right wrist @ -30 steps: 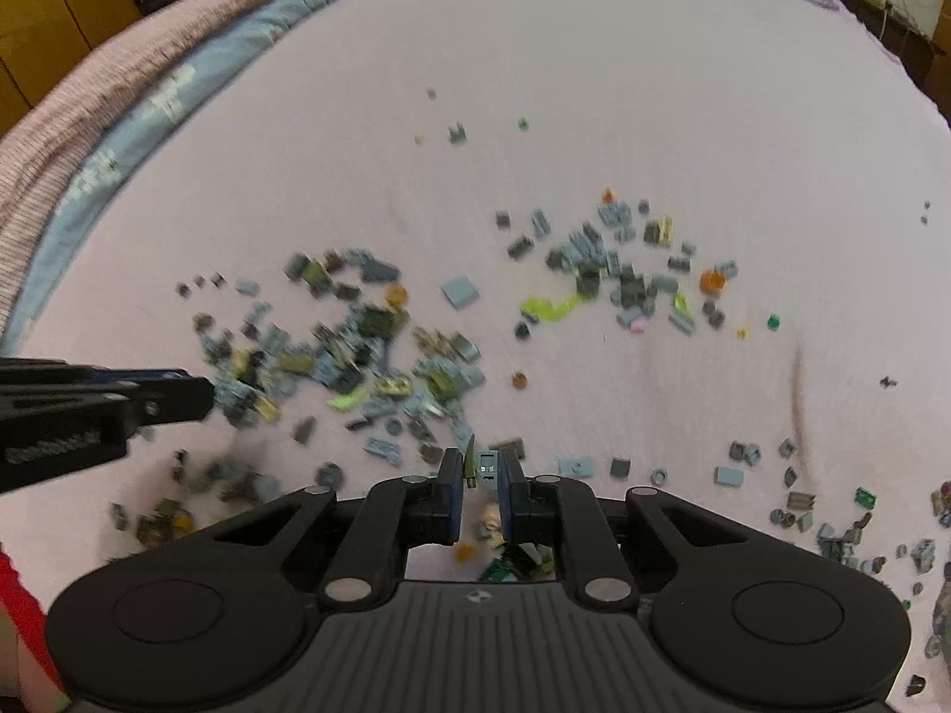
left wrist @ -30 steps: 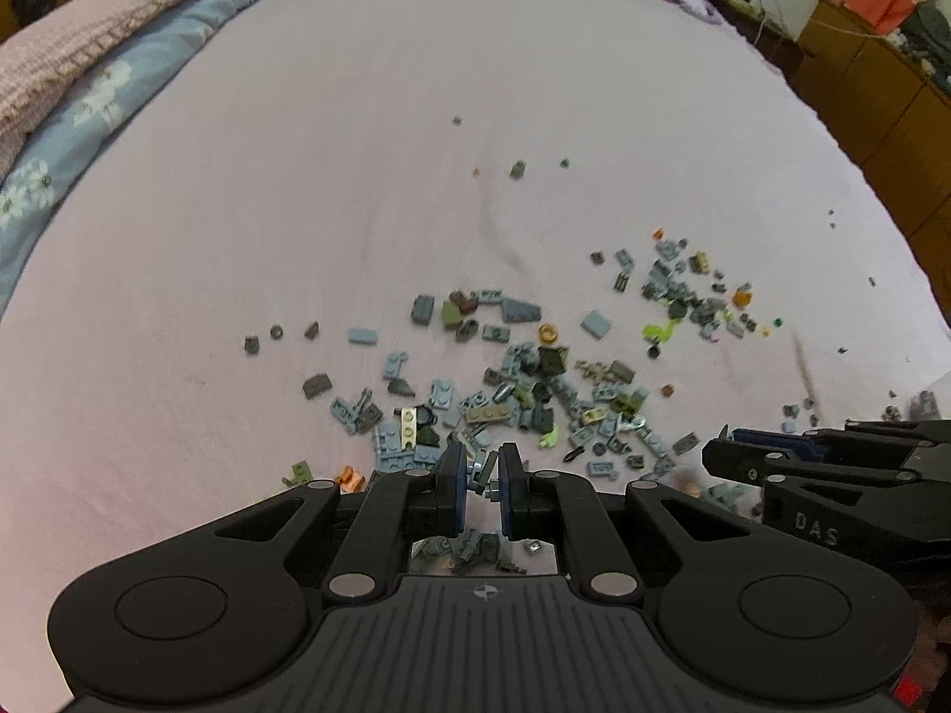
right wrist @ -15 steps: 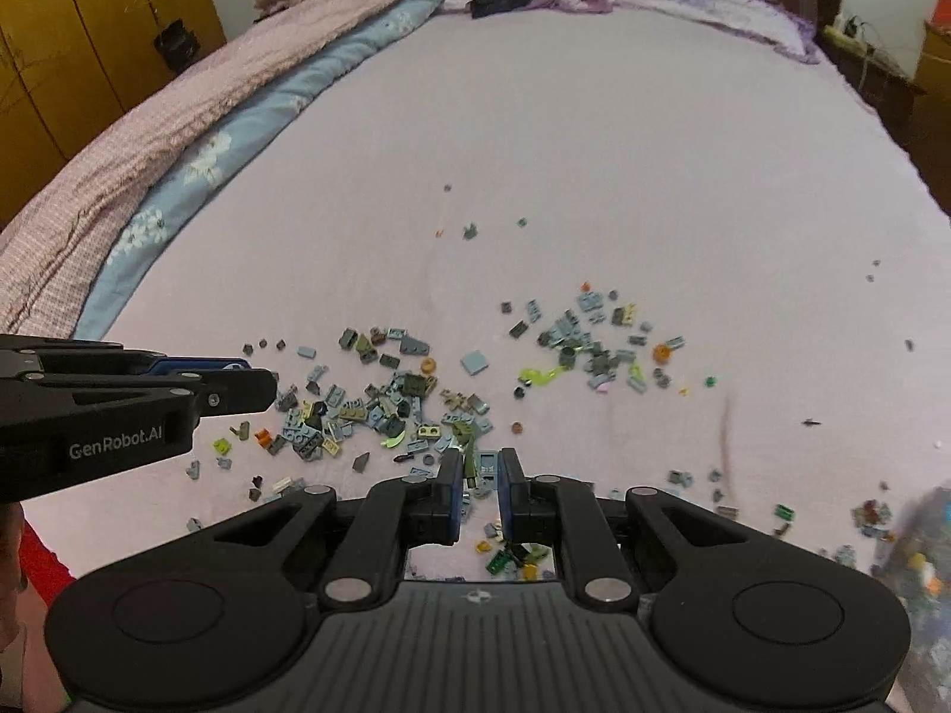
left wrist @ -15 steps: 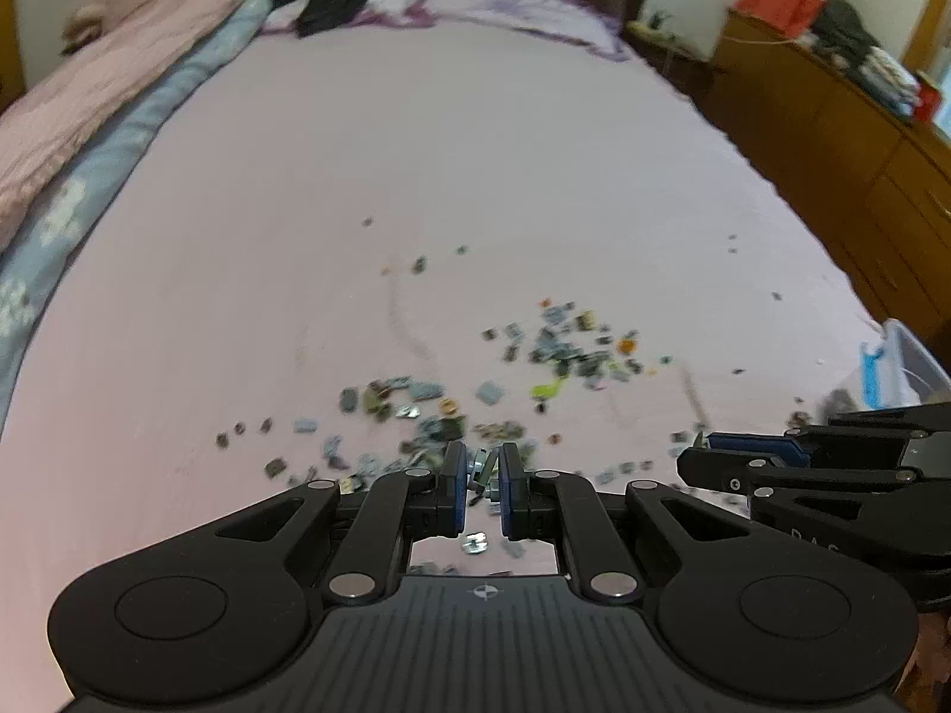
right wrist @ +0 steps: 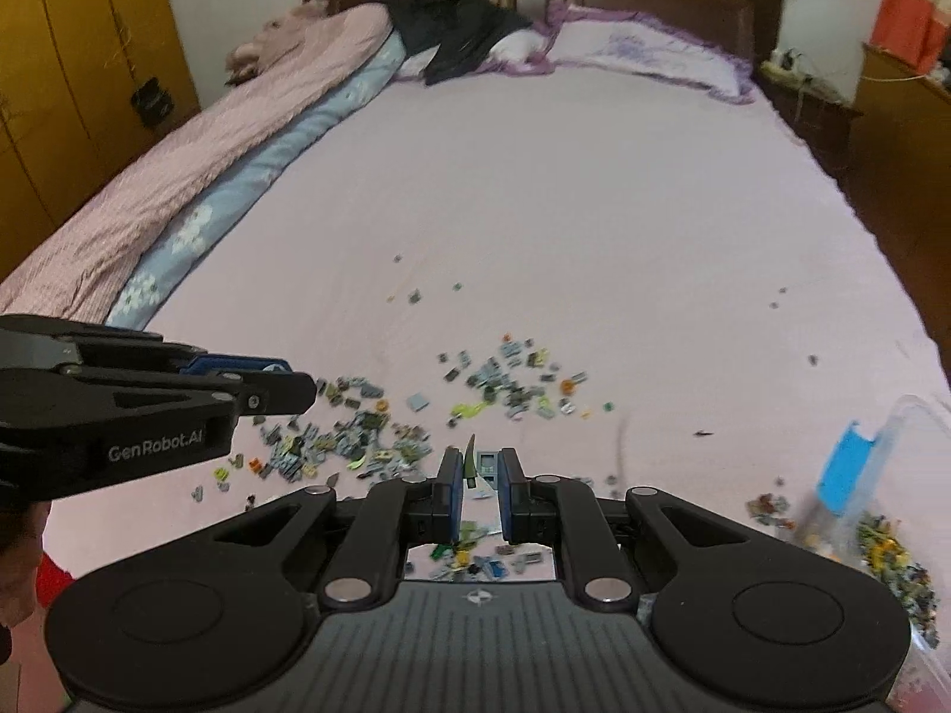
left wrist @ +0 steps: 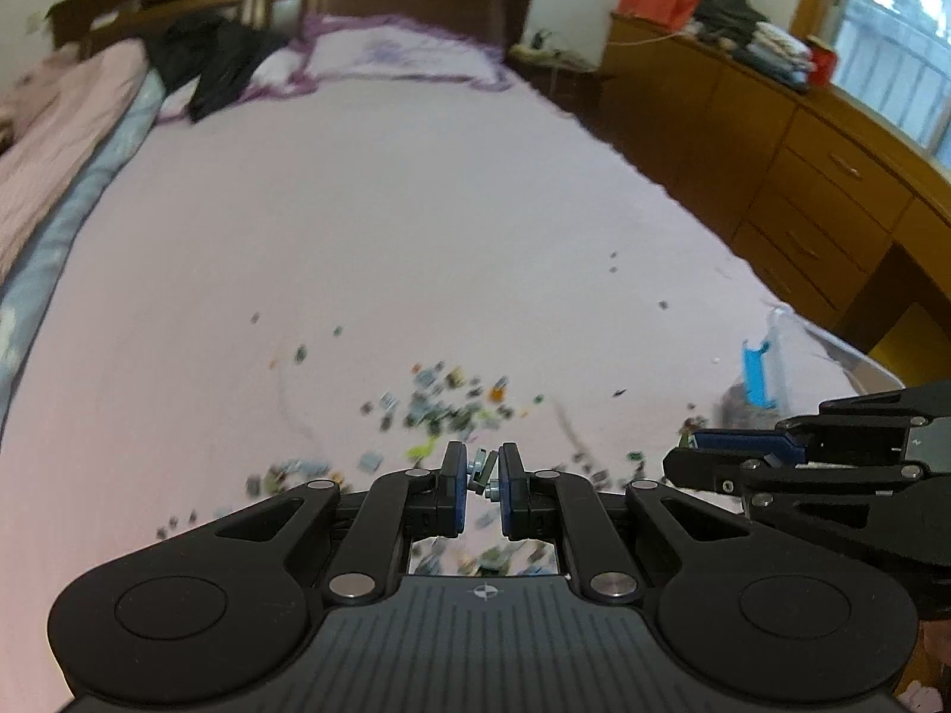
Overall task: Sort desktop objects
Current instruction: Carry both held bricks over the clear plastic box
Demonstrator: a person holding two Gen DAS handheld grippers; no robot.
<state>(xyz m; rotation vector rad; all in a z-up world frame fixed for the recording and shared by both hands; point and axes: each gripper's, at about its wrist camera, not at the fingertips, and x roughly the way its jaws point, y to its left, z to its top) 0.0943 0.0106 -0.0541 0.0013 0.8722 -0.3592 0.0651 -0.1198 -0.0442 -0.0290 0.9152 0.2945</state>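
Note:
Several small grey, green and orange toy bricks (right wrist: 368, 445) lie scattered on a pink bedsheet (right wrist: 564, 208); the left wrist view shows the same scatter of bricks (left wrist: 440, 404). My left gripper (left wrist: 482, 472) is shut on a few small grey pieces (left wrist: 484, 471), held well above the sheet. My right gripper (right wrist: 480, 466) is shut on a thin dark green piece and a grey plate (right wrist: 488, 466), also lifted. Each gripper appears side-on in the other's view: the right gripper (left wrist: 683, 463) and the left gripper (right wrist: 297, 395).
A clear plastic box (right wrist: 909, 475) with a blue latch and sorted bricks inside sits at the bed's right edge, and the box (left wrist: 767, 368) shows in the left wrist view. Pillows (right wrist: 648, 56), dark clothing (right wrist: 463, 35) and a folded quilt (right wrist: 178, 178) lie farther up. Wooden drawers (left wrist: 820, 178) stand right.
Both grippers have risen from just above the brick pile, each keeping its pieces. The bricks look smaller now, and the headboard, the pillows and the plastic box have come into view.

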